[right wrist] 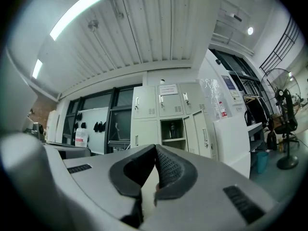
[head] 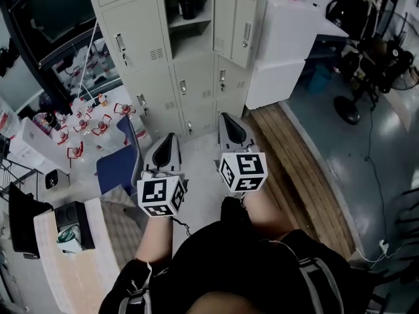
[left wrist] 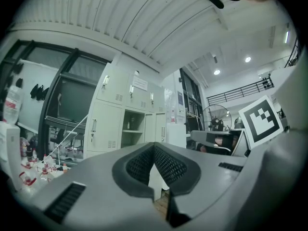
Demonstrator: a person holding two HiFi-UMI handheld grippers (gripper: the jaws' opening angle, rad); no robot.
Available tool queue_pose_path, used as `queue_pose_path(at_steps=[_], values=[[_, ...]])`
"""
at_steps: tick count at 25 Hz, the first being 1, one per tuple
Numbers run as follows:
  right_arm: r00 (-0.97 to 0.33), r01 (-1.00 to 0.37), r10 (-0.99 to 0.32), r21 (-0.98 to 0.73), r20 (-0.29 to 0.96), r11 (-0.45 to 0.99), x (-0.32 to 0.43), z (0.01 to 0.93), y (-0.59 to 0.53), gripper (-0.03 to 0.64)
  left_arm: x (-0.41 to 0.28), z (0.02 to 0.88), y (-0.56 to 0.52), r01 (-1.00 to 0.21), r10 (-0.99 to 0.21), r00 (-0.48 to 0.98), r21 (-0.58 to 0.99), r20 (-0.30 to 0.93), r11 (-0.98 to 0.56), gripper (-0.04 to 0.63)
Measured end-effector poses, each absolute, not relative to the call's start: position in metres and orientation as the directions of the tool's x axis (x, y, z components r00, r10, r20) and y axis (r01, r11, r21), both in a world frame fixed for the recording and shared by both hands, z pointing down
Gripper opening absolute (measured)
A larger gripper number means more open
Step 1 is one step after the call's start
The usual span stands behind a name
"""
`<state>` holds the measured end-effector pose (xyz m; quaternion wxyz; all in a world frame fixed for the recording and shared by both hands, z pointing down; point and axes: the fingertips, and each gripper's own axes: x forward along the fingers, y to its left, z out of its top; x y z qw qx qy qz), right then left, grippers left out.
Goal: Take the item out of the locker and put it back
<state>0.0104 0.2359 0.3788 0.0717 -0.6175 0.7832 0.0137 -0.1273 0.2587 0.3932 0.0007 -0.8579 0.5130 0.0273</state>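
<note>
The grey locker bank (head: 163, 51) stands ahead, well out of reach. One upper compartment (head: 188, 15) is open, its door (head: 236, 19) swung to the right. A dark bottle-like item (head: 188, 6) stands on its shelf; it also shows as the small item (right wrist: 172, 130) in the right gripper view and the item (left wrist: 128, 125) in the left gripper view. My left gripper (head: 171, 137) and right gripper (head: 225, 116) are held side by side, pointing at the lockers. Both have their jaws together with nothing between them: left gripper (left wrist: 154, 146), right gripper (right wrist: 155, 149).
A white cabinet (head: 288, 38) stands right of the lockers. A bench with red-capped bottles (head: 85, 120) and a blue chair (head: 116, 167) are on the left. A wooden floor strip (head: 298, 169), a fan (head: 393, 64) and a floor cable (head: 370, 169) lie to the right.
</note>
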Motion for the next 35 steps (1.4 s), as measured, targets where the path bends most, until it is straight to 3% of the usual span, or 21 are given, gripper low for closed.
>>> queue_pose_path(at_steps=[9,26,35], values=[[-0.224,-0.968,-0.963,-0.082,-0.146,0.238,0.024,0.389,0.134,0.015,-0.12,0.393,0.169,-0.888,-0.886,0.459,-0.002,-0.067,-0.46,0.012],[-0.32,-0.939,-0.933,-0.075,-0.162,0.335,0.082,0.339,-0.202,0.015,-0.043,0.355,-0.177,-0.913,-0.911,0.408,-0.007,-0.058,-0.408,0.012],[-0.318,-0.941,-0.933,-0.059,-0.171,0.332,0.076,0.326,-0.289,0.015,-0.047,0.347,-0.264,-0.912,-0.911,0.411,-0.012,-0.044,-0.411,0.012]])
